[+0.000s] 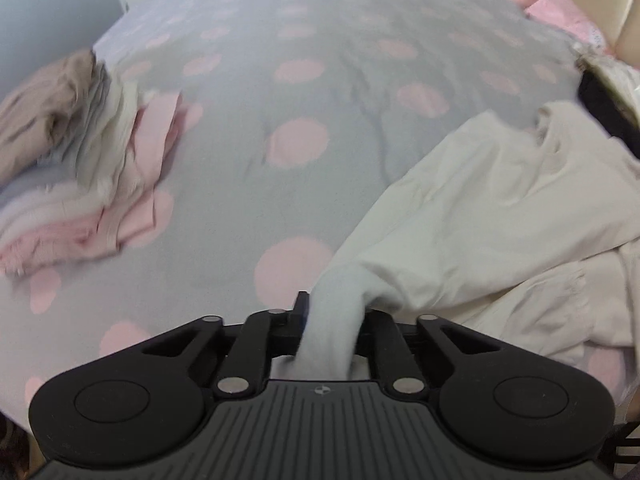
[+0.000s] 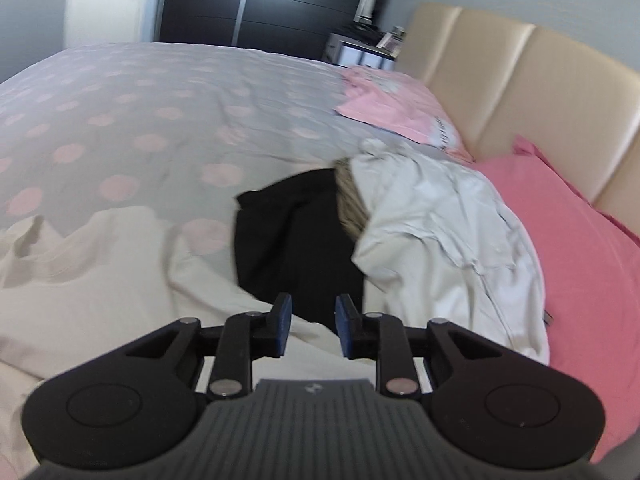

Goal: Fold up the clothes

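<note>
one bed (image 2: 160, 92), two pillows (image 2: 580, 240), one folded stack (image 1: 84, 160)

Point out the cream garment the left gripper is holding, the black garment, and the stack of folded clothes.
cream garment (image 1: 492, 208): left wrist view, its flat middle panel.
black garment (image 2: 292, 232): right wrist view, centre of the dark fabric.
stack of folded clothes (image 1: 100, 168): left wrist view, the layered front edges.

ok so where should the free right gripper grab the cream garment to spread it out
A hedged call: take the cream garment at its near edge just left of the right gripper, coming down from above. The cloth lies flat on the bed there, free of the black garment. The left gripper already pinches a bunched end, so the two holds could stretch it.
</note>
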Available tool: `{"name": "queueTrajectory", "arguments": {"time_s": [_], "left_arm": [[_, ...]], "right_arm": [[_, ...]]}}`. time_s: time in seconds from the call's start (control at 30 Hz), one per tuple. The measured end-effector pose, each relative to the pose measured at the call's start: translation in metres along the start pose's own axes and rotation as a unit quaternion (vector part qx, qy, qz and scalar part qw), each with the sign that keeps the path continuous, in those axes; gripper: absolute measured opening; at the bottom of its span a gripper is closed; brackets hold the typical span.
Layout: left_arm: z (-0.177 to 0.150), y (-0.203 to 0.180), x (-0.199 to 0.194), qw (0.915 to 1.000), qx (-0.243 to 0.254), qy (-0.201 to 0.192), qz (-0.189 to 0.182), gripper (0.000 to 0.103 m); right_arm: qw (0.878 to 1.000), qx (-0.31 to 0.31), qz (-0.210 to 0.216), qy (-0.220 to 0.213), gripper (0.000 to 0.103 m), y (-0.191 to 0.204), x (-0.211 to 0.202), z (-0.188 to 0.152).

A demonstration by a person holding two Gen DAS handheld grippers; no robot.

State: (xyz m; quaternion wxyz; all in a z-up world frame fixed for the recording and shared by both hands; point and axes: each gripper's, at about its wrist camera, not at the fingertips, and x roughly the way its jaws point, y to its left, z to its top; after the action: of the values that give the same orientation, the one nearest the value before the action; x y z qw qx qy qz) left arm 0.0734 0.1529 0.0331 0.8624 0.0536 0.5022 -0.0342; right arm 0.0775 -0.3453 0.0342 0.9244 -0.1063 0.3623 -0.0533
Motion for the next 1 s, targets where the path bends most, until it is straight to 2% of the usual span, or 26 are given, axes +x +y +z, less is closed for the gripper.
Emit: {"name": "queueTrajectory", "arguments": {"time_s": [0.1, 0.23, 0.3, 0.4, 0.53, 0.7, 0.77, 0.87, 0.97, 1.0], "left_arm": [[0.005, -0.011, -0.026, 0.9976, -0.002, -0.063, -0.029, 0.004], [0.014, -0.044, -0.059, 0.9844, 0.015, -0.150, -0.092, 0.003], [0.018, -0.065, -0.068, 0.9768, 0.022, -0.174, -0.123, 0.003], [0.019, -0.104, -0.073, 0.9656, 0.044, -0.188, -0.174, 0.003], [0.009, -0.163, -0.066, 0.9562, 0.107, -0.173, -0.210, 0.002], [-0.022, -0.218, -0.047, 0.9424, 0.183, -0.121, -0.253, 0.002], [-0.036, -0.235, -0.039, 0.9347, 0.210, -0.093, -0.271, 0.002], [-0.058, -0.257, -0.023, 0.9180, 0.254, -0.034, -0.303, 0.002], [-0.079, -0.269, -0.012, 0.9107, 0.294, 0.001, -0.290, 0.002], [-0.084, -0.269, -0.012, 0.9117, 0.300, 0.003, -0.281, 0.002]], "right_arm": [[1.000, 0.010, 0.026, 0.008, 0.028, 0.003, -0.001, 0.004], [0.999, 0.019, 0.043, 0.015, 0.032, 0.007, -0.002, 0.007], [0.999, 0.019, 0.044, 0.017, 0.034, 0.008, -0.002, 0.006], [0.999, 0.021, 0.045, 0.022, 0.034, 0.007, -0.003, 0.003], [0.998, 0.024, 0.047, 0.027, 0.035, 0.003, -0.007, -0.003], [0.998, 0.023, 0.053, 0.035, 0.036, 0.000, -0.009, -0.012], [0.997, 0.019, 0.058, 0.039, 0.036, 0.000, -0.008, -0.015], [0.997, 0.012, 0.063, 0.041, 0.037, 0.002, -0.008, -0.016], [0.997, 0.006, 0.068, 0.040, 0.039, 0.005, -0.010, -0.016], [0.997, 0.004, 0.069, 0.039, 0.040, 0.006, -0.011, -0.016]]}}
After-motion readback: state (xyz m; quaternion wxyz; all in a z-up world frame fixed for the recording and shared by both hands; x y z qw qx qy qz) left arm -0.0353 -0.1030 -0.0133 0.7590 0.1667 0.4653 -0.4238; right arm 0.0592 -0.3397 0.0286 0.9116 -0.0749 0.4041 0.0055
